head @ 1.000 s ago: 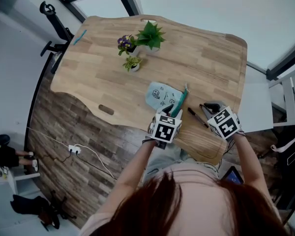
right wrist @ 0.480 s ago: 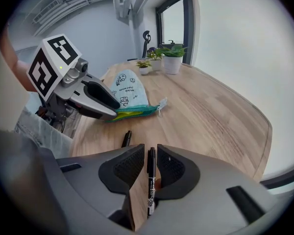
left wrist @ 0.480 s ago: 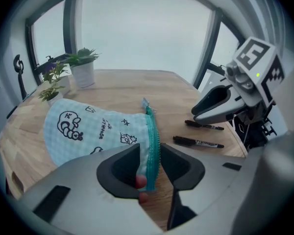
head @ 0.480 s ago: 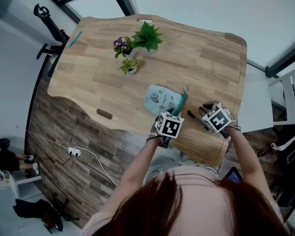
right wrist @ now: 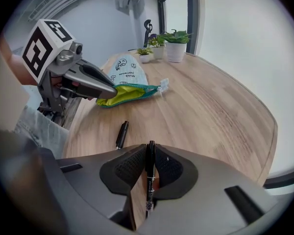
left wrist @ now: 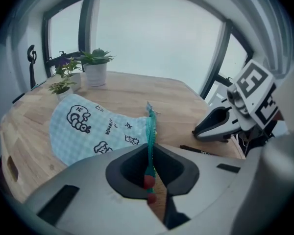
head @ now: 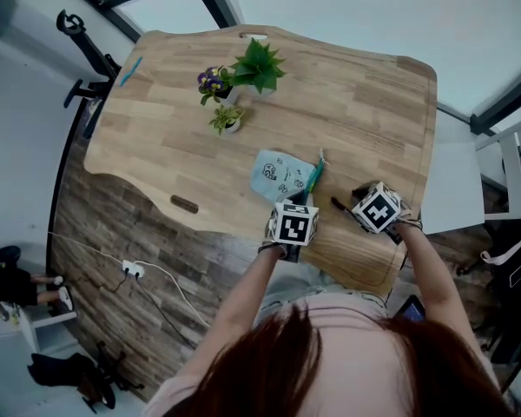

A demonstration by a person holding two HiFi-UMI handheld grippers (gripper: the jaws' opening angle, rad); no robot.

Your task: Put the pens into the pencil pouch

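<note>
Two grips: left gripper (left wrist: 150, 166) jaws just closed on pouch (left wrist: 88, 129) zipper edge, likely steadying open mouth; right gripper (right wrist: 149, 174) jaws pinch black pen (right wrist: 150, 153) for insertion; spare pen (right wrist: 121, 133) near left on worktop (right wrist: 206, 111).

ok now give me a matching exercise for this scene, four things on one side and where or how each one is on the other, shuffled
Things:
1. left tongs
2. right tongs
3. loose black pen
4. potted plants

Place or state:
a. lying free on the table
b. standing at the table's far side
c. shut on the teal zipper edge of the pencil pouch
d. shut on a second black pen

Pairs: 1-c, 2-d, 3-a, 4-b

Note: the left tongs have just been closing, with the zipper edge between them.
</note>
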